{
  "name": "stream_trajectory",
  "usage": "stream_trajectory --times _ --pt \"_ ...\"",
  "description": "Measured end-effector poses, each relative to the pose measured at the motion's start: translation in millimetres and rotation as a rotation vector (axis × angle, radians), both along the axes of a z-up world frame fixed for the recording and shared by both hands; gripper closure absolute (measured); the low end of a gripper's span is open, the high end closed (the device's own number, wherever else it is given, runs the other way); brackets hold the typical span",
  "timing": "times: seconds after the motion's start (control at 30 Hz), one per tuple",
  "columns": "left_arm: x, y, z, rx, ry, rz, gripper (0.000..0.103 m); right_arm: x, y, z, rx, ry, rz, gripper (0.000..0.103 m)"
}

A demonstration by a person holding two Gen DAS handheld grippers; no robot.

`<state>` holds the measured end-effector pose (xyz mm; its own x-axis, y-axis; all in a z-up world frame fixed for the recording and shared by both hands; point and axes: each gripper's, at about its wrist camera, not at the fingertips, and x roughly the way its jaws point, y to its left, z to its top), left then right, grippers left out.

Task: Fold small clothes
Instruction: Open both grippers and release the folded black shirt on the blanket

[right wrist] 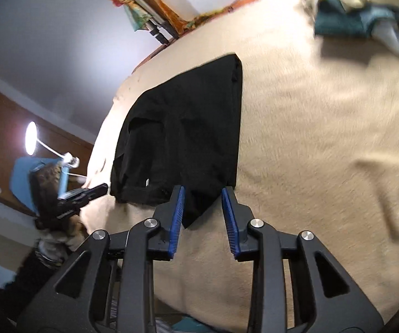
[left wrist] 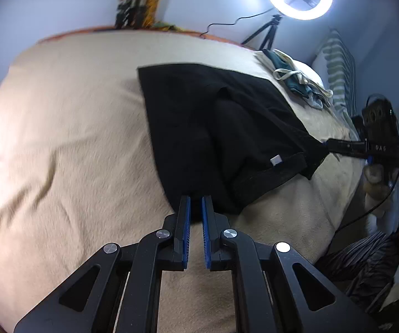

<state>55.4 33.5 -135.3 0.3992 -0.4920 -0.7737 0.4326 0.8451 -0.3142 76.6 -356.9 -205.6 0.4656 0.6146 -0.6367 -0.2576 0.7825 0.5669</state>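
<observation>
The left claw (left wrist: 196, 202) is clenched on the near edge of the black garment (left wrist: 216, 122); the right claw (right wrist: 203, 194) stands released astride its corner, on a beige blanket (left wrist: 68, 144).

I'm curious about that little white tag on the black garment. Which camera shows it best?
The left wrist view: the white tag sits large and clear near the hem of the black garment. In the right wrist view it is only a tiny pale speck.
</observation>
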Motion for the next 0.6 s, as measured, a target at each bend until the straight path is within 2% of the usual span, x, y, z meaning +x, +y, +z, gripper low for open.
stream_trajectory --times 0.17,0.2,0.27,0.47,0.6 --pt "22.4 -1.1 9.0 -0.025 0.017 0.027 0.096 10.9 3.4 14.2 -0.073 -0.062 -0.032 0.068" --pt "27.8 -0.4 10.6 -0.029 0.020 0.036 0.091 18.0 3.3 17.4 -0.081 -0.071 -0.044 0.068" --pt "39.7 3.1 14.6 -0.036 0.014 0.062 0.079 29.0 -1.7 20.9 -0.057 -0.075 -0.052 0.068" --pt "95.3 21.7 20.6 -0.143 0.058 0.191 0.079 74.3 -12.6 29.0 0.027 -0.068 -0.089 0.068" --pt "123.5 23.5 14.3 -0.185 0.086 0.235 0.079 100.7 -20.4 19.4 0.093 -0.033 -0.105 0.068"
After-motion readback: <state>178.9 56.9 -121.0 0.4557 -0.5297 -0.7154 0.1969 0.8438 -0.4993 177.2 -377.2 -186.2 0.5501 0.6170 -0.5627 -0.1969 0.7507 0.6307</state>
